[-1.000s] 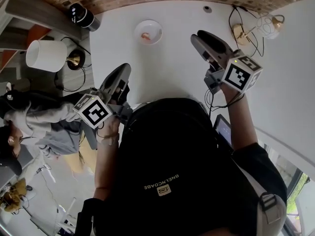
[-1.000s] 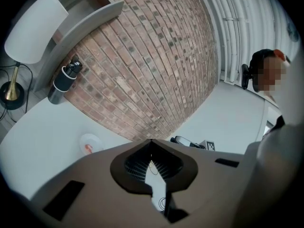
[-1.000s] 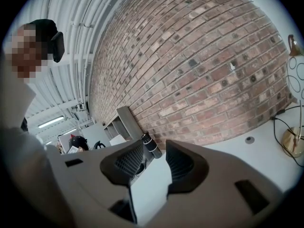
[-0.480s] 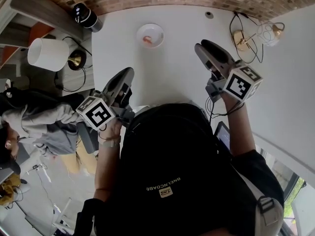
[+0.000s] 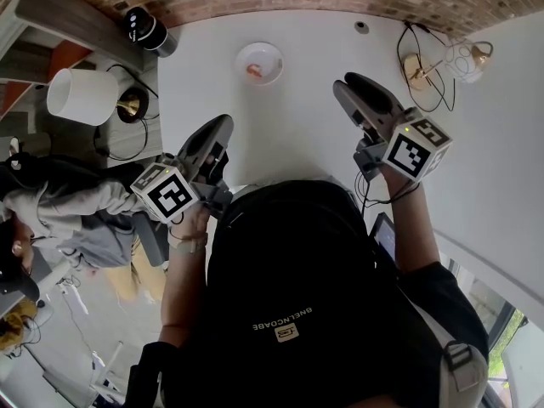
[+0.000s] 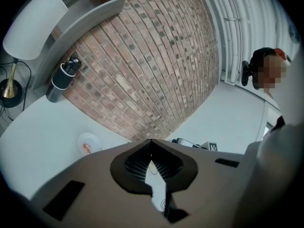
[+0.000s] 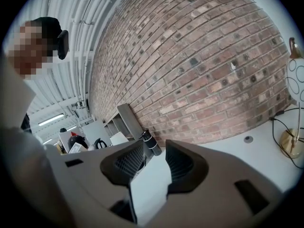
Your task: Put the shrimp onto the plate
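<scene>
Shrimp (image 5: pixel 253 69) looks already on the plate (image 5: pixel 269 53), at the far middle of the desk (image 5: pixel 297 130). It reads as a small orange-pink piece left of the plate's centre. The left gripper view shows the same: shrimp (image 6: pixel 86 147) inside the plate rim (image 6: pixel 95 139).

Left hand-held gripper (image 5: pixel 223 126): jaws together at the tips, nothing between them (image 6: pixel 151 144). It's held near the body, well apart from the plate.
Right hand-held gripper (image 5: pixel 345 84): jaws apart, only bare desk in the gap (image 7: pixel 154 146). It's also well short of the plate and off to its right.

My read: the placement is done, so the step in hand is just staying clear.
- Keep both grippers high and back; don't sweep over the plate.
- The plate looks light and would likely slide if clipped at the rim.
- If the shrimp needs re-seating, use the right gripper. It's already open: come straight down, pinch across the body, and keep the tips off the plate.
- Mind the bottle (image 5: pixel 144 28) at the far left corner and the lamp cord (image 5: pixel 399 36) at the far right.
</scene>
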Action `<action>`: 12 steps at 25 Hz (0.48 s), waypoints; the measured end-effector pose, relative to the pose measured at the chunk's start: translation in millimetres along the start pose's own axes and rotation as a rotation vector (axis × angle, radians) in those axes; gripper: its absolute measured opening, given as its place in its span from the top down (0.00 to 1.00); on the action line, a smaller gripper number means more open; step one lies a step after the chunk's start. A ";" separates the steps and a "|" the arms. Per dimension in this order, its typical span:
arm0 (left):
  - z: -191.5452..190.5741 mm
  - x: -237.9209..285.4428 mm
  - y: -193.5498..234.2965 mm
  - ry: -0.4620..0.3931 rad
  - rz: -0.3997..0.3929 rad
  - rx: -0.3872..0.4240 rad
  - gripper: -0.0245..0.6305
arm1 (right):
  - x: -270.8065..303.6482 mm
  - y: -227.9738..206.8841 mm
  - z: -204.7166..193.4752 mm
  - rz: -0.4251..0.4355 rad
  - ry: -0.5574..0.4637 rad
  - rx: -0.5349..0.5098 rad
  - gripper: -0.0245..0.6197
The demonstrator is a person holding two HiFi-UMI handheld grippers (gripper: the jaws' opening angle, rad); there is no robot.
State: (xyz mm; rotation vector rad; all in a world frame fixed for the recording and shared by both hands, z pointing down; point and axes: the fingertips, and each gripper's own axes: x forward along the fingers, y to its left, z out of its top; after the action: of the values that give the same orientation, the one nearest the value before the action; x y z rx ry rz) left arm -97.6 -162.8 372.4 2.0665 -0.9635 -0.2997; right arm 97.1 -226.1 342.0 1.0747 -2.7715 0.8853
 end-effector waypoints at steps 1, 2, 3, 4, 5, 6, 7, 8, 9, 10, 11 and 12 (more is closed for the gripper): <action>0.6 1.0 -0.4 0.003 -0.001 0.004 0.97 | -0.2 -0.1 0.5 0.001 -0.005 0.002 0.73; 1.1 1.8 -0.7 0.006 -0.003 0.008 0.97 | -0.5 -0.4 1.0 0.000 -0.009 0.004 0.73; 1.7 2.5 -1.0 0.009 -0.005 0.011 0.97 | -1.0 -0.9 1.4 -0.002 -0.012 0.007 0.73; 2.4 3.1 -1.3 0.010 -0.007 0.014 0.97 | -1.3 -1.5 1.7 -0.005 -0.015 0.008 0.73; 3.1 3.4 -1.4 0.010 -0.008 0.016 0.97 | -1.3 -2.0 1.8 -0.007 -0.017 0.010 0.73; 3.6 3.6 -1.5 0.010 -0.009 0.017 0.97 | -1.2 -2.5 1.8 -0.008 -0.019 0.011 0.73; 3.9 3.8 -1.6 0.010 -0.009 0.019 0.97 | -1.0 -2.9 1.5 -0.008 -0.019 0.012 0.73; 3.8 4.2 -1.8 0.011 -0.009 0.020 0.97 | -0.8 -3.2 1.1 -0.007 -0.019 0.013 0.73; 3.6 4.8 -2.0 0.012 -0.010 0.021 0.97 | -0.5 -3.5 0.6 -0.007 -0.018 0.014 0.73; 3.2 5.4 -2.4 0.013 -0.010 0.022 0.97 | -0.3 -3.8 0.1 -0.006 -0.017 0.016 0.73; 2.9 6.2 -2.8 0.014 -0.011 0.023 0.97 | -0.2 -4.1 -0.4 -0.006 -0.017 0.018 0.73; 2.6 7.1 -3.4 0.015 -0.012 0.024 0.97 | -0.2 -4.3 -0.8 -0.005 -0.016 0.020 0.73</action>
State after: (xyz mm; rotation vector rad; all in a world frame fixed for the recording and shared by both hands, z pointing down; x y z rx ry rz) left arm -92.3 -168.2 369.0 2.0938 -0.9505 -0.2804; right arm 99.8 -228.2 344.7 1.0961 -2.7780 0.9096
